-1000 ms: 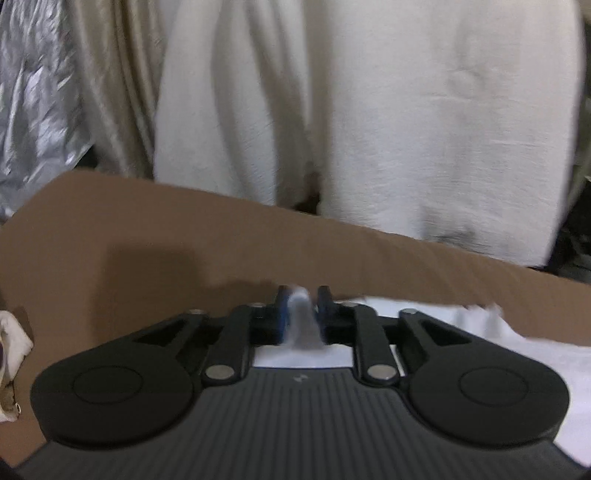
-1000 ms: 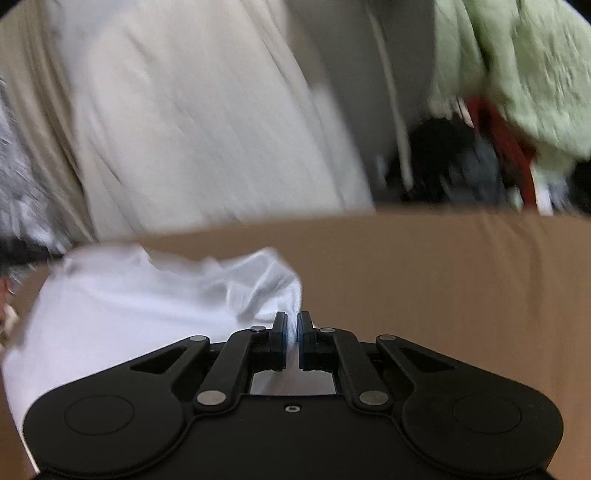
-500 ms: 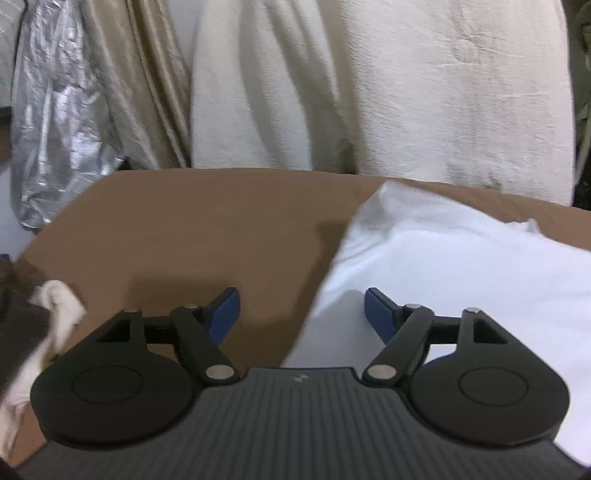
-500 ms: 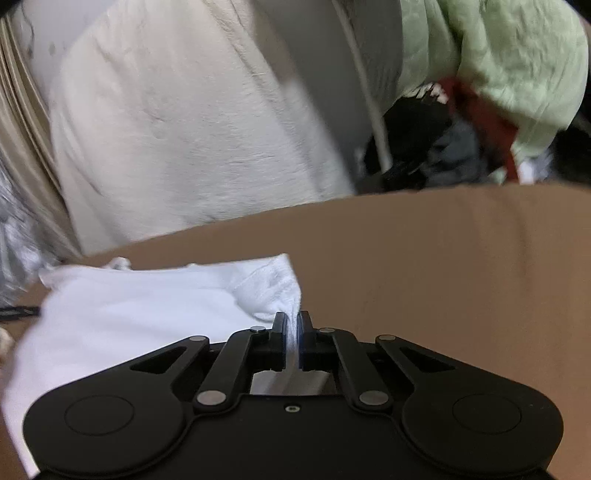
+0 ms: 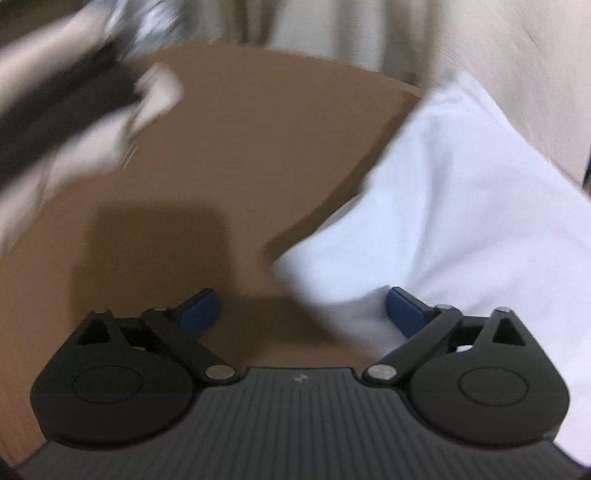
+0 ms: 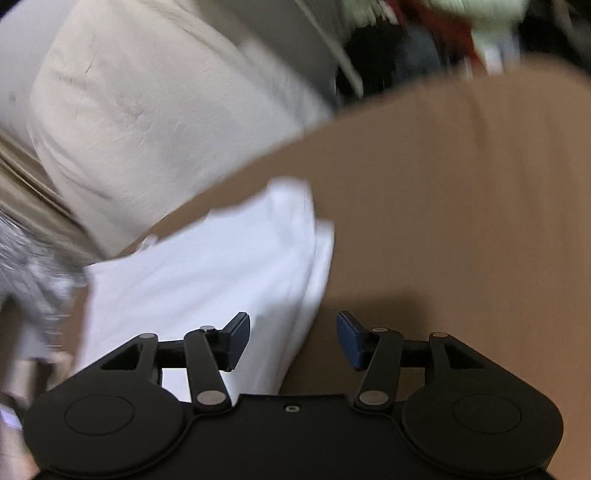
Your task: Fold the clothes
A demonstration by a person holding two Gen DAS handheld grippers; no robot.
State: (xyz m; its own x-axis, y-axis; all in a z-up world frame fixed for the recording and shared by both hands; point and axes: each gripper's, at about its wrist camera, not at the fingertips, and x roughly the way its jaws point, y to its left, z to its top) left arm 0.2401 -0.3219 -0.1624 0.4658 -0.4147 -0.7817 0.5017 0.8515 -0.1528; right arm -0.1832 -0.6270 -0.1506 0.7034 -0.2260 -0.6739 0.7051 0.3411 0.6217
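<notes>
The white cloth [image 5: 461,221] lies flat on the brown surface [image 5: 240,155], a smooth, pale sheet with soft folds and no print. In the left wrist view it fills the right side, its near corner reaching in between the jaws of the left gripper [image 5: 303,314]. Those jaws stand wide and have just been opening; the cloth's corner lies loose by the right blue pad, and whether it touches that pad cannot be told.

In the right wrist view the cloth [image 6: 221,273] shows its other edge: a doubled, layered side that runs from the far rim of the surface [image 6: 461,203] down toward the right gripper [image 6: 293,338]. Its jaws stand about half apart and have just been opening; the cloth's edge passes between them, pressed by neither pad.

Only the left view shows a blurred dark and cream bundle [image 5: 74,110] at the far left of the surface. Only the right view shows a cream drape [image 6: 147,110] seen whole behind the surface, with green cloth [image 6: 491,22] and red cloth [image 6: 443,26] at the top right. Both views are smeared by motion.
</notes>
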